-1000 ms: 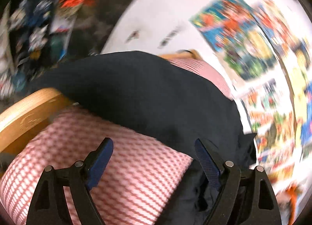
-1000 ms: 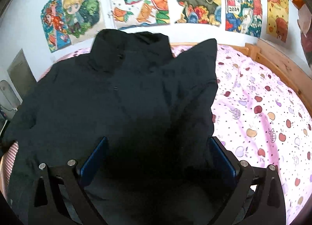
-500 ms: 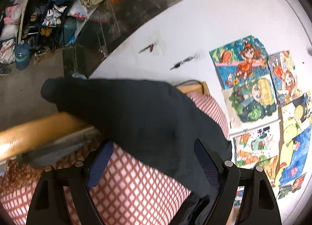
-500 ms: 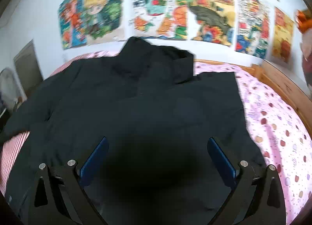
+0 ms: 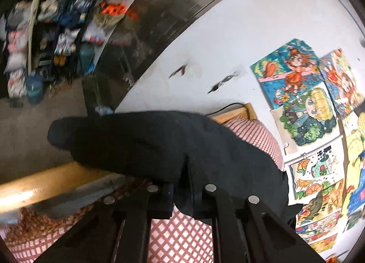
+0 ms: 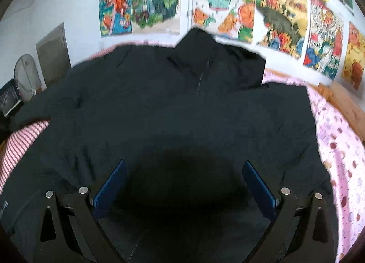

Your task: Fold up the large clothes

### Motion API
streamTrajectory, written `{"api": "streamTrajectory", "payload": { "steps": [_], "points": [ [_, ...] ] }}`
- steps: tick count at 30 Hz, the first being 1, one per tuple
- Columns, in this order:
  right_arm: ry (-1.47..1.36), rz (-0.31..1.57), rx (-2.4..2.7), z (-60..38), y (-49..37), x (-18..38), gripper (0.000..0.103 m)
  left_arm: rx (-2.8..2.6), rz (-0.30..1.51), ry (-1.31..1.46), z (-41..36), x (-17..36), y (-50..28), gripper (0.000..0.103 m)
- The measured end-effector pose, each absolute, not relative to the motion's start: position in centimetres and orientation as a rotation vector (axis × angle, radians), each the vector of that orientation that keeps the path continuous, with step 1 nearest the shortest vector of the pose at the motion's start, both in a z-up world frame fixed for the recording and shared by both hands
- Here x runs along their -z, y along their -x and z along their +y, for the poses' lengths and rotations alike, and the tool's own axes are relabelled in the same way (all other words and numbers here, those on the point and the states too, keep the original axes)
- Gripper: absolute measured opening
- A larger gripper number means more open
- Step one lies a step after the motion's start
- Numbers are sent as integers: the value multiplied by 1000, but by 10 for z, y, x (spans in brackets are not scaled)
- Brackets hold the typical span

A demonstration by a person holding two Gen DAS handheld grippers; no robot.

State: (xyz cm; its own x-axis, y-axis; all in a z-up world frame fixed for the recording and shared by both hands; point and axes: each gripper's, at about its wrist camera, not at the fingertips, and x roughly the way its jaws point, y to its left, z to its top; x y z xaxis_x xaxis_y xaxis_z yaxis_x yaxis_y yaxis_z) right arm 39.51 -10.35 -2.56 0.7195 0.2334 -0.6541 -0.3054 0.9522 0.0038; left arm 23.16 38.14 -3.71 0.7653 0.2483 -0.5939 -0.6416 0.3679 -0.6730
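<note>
A large black jacket (image 6: 182,108) lies spread front up on the bed, collar toward the poster wall. One of its sleeves (image 5: 148,142) reaches out over the wooden bed rail (image 5: 45,185). My left gripper (image 5: 183,178) is closing its jaws, which stand together with a fold of that sleeve pinched between them. My right gripper (image 6: 183,163) hovers open over the jacket's lower middle, with only flat cloth below its blue pads (image 6: 109,187). On the right side a sleeve lies folded across the jacket's body.
The bed has a pink patterned sheet (image 6: 337,149) on the right and a red checked sheet (image 5: 182,235) on the left. Colourful posters (image 6: 228,5) cover the wall behind. Cluttered shelves (image 5: 45,35), a door (image 6: 53,55) and a fan (image 6: 24,76) stand beyond the left bed edge.
My left gripper's jaws have gone from wide apart to shut on the sleeve. The right gripper has swung left across the jacket, still open.
</note>
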Motion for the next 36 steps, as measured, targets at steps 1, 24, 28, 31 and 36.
{"api": "streamTrajectory", "payload": {
  "steps": [1,24,28,31,36],
  "points": [
    [102,725,-297,-104,-396,28,99,-594,421,1029,380,31,-232,8],
    [23,773,-241,-196,-386,12,100,108,380,-79,74,-104,-317,7],
    [-30,769,-184,-232,-388,11,100,264,472,-167,33,-72,-314,7],
    [-68,787,-151,-254,-390,17,100,351,545,-233,8,-49,-305,7],
    [-84,801,-122,-267,-394,26,100,427,685,-325,-23,-13,-296,7]
  ]
}}
